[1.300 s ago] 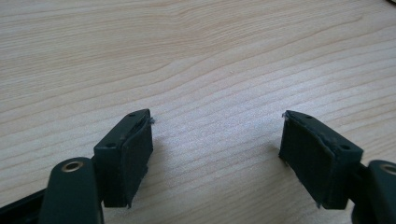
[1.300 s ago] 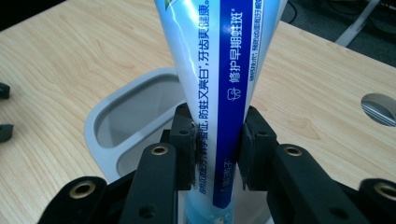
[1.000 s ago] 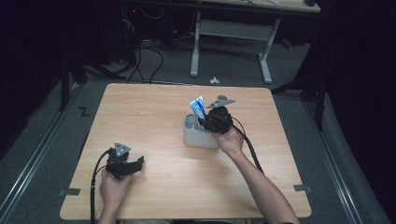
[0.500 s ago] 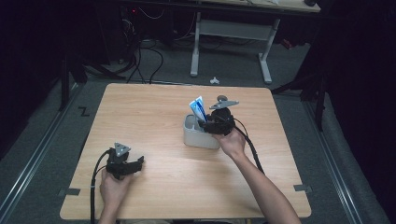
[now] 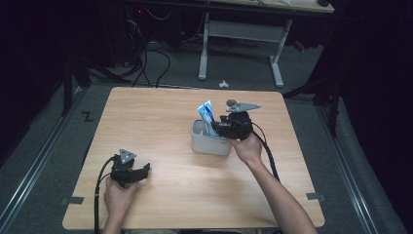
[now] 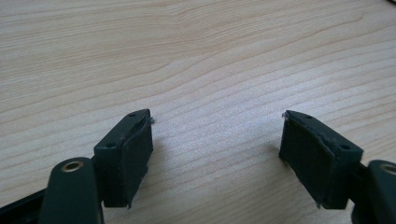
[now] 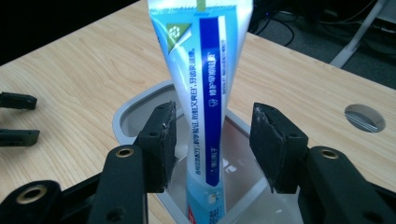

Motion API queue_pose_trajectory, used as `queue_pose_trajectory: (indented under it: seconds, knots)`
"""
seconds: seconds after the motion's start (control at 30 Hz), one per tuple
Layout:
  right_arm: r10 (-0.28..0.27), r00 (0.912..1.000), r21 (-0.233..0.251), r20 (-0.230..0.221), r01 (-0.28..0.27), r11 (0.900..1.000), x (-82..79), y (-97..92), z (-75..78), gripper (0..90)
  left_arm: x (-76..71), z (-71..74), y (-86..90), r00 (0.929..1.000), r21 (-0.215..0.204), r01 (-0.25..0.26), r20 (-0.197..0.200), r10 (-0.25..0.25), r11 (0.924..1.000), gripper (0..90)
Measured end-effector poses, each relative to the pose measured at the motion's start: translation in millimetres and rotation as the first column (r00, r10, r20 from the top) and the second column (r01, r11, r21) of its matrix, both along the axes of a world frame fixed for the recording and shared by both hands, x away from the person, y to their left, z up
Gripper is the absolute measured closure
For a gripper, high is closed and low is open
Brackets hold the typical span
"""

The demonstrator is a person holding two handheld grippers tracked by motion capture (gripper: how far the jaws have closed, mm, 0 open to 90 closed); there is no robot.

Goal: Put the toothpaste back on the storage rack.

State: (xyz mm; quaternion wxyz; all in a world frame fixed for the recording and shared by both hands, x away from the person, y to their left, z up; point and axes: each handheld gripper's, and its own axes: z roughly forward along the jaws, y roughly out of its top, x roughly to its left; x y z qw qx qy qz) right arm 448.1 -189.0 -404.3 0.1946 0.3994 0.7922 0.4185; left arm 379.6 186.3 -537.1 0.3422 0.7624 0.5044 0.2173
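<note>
The toothpaste tube (image 7: 205, 93) stands untouched between the right claw's (image 7: 212, 144) just-opened jaws.

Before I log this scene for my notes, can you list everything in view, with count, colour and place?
Toothpaste tube: one, white and blue with a green corner patch, standing in the bin, leaning on its rim.
Bin: one, light grey, near the table's middle.
Table: one, light wood, with a round hole near its far right.
Desk frame: one, white legs, on the floor beyond the table.
Cables: several, black, on the floor behind the table.
Left tool: one, black, low over bare wood at near left, jaws open, nothing between them.
Right tool: one, black, at the bin; its jaws have just been opening, and the tube stands between them with gaps on both sides.
</note>
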Motion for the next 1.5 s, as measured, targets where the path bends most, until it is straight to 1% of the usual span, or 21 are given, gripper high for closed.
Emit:
queue_pose_trajectory:
  seconds: [0.07,0.23,0.37,0.57,0.73,0.9,1.0,1.07,1.2,1.33,1.5]
  knots:
    - [-0.005,1.0000,0.011,0.002,0.005,0.9999,-2.4,-3.1,3.1,51.8,0.0,0.0,0.0,1.0000,0.000,0.000,0.000,0.000,1.0000,25.8]
    - [-0.008,0.9998,0.013,0.017,0.008,0.9999,-7.9,-10.1,9.2,52.7,0.0,0.0,0.0,1.0000,0.000,0.000,0.000,0.000,1.0000,25.8]
    - [-0.004,0.9992,0.019,0.039,0.003,0.9998,-13.6,-14.1,14.0,53.1,0.0,0.0,0.0,1.0000,0.000,0.000,0.000,0.000,1.0000,25.8]
    - [-0.005,0.9992,0.017,0.039,0.004,0.9998,-19.9,-20.3,19.4,53.2,0.0,0.0,0.0,1.0000,0.000,0.000,0.000,0.000,1.0000,25.8]
    - [-0.005,0.9984,0.022,0.056,0.004,0.9997,-26.3,-27.0,23.4,53.7,0.0,0.0,0.0,1.0000,0.000,0.000,0.000,0.000,1.0000,25.8]
    - [-0.009,0.9983,0.036,0.058,0.006,0.9993,-30.7,-33.3,27.6,53.7,0.0,0.0,0.0,1.0000,0.000,0.000,0.000,0.000,1.0000,25.8]
    - [-0.010,0.9982,0.033,0.060,0.008,0.9994,-33.0,-36.5,29.4,53.7,0.0,0.0,0.0,1.0000,0.000,0.000,0.000,0.000,1.0000,25.8]
    - [-0.016,0.9984,0.041,0.054,0.014,0.9991,-34.6,-38.5,30.3,53.7,0.0,0.0,0.0,1.0000,0.000,0.000,0.000,0.000,1.0000,25.8]
    - [-0.019,0.9981,0.045,0.059,0.016,0.9989,-37.8,-42.9,32.4,53.8,0.0,0.0,0.0,1.0000,0.000,0.000,0.000,0.000,1.0000,25.8]
    - [-0.033,0.9976,0.051,0.061,0.030,0.9983,-42.1,-47.3,34.4,54.0,0.0,0.0,0.0,1.0000,0.000,0.000,0.000,0.000,1.0000,25.8]
    - [-0.053,0.9969,0.064,0.058,0.049,0.9968,-47.6,-57.4,32.3,54.1,0.0,0.0,0.0,1.0000,0.000,0.000,0.000,0.000,1.0000,25.8]
